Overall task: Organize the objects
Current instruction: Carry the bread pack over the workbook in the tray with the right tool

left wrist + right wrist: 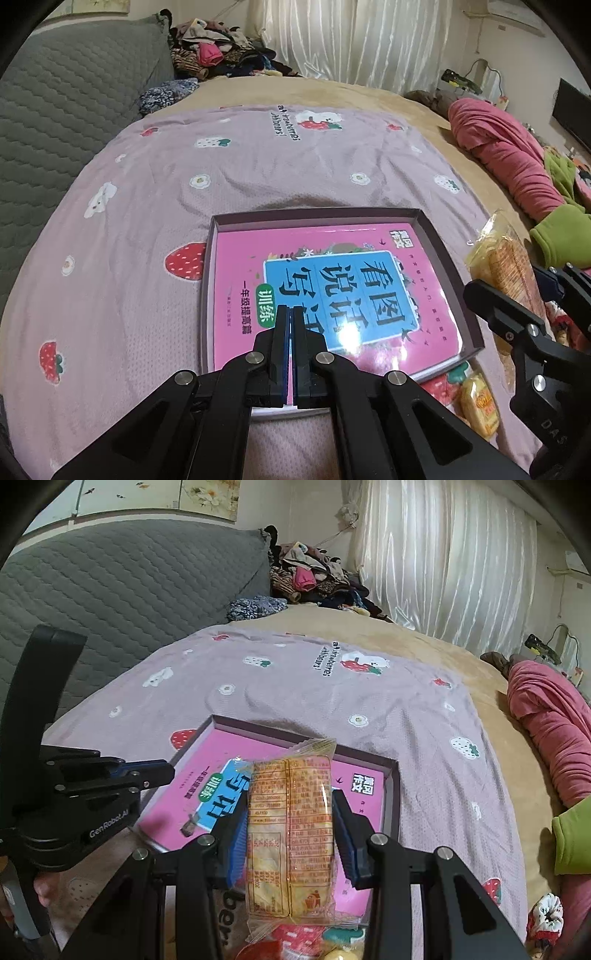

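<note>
A shallow dark box lies on the pink strawberry blanket and holds a pink book. My left gripper is shut and empty, hovering over the book's near half. It shows from the side in the right wrist view. My right gripper is shut on a yellow snack packet and holds it above the box and book. The packet also shows in the left wrist view at the box's right side.
Another yellow snack packet lies on the blanket by the box's near right corner. A grey quilted headboard stands at left. A clothes pile sits at the back, pink and green garments at right.
</note>
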The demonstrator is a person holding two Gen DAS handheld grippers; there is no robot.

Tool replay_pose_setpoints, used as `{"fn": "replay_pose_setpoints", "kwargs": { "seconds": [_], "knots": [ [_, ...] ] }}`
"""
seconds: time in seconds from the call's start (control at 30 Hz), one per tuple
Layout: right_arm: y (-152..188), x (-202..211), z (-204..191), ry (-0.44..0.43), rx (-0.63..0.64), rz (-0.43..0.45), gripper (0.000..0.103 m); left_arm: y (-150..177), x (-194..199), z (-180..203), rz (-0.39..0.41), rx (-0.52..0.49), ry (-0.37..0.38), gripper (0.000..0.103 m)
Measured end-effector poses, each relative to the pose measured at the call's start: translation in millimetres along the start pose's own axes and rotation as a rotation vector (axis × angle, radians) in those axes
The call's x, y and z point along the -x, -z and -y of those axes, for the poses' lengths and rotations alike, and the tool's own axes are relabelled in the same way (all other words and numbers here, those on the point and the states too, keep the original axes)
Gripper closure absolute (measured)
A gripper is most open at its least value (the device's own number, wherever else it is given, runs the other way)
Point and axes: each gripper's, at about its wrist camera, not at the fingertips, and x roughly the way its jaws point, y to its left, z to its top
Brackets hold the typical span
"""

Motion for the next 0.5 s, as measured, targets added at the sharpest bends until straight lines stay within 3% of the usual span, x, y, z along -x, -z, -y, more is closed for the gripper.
{"fn": "replay_pose_setpoints", "kwargs": {
  "seconds": [0.5],
  "knots": [
    [-3.9, -56.1, 15.7, 0.001, -0.022, -0.049, 0.061, -15.1, -44.8, -4.7, -0.003, -0.010, -0.037, 0.102]
  ]
}}
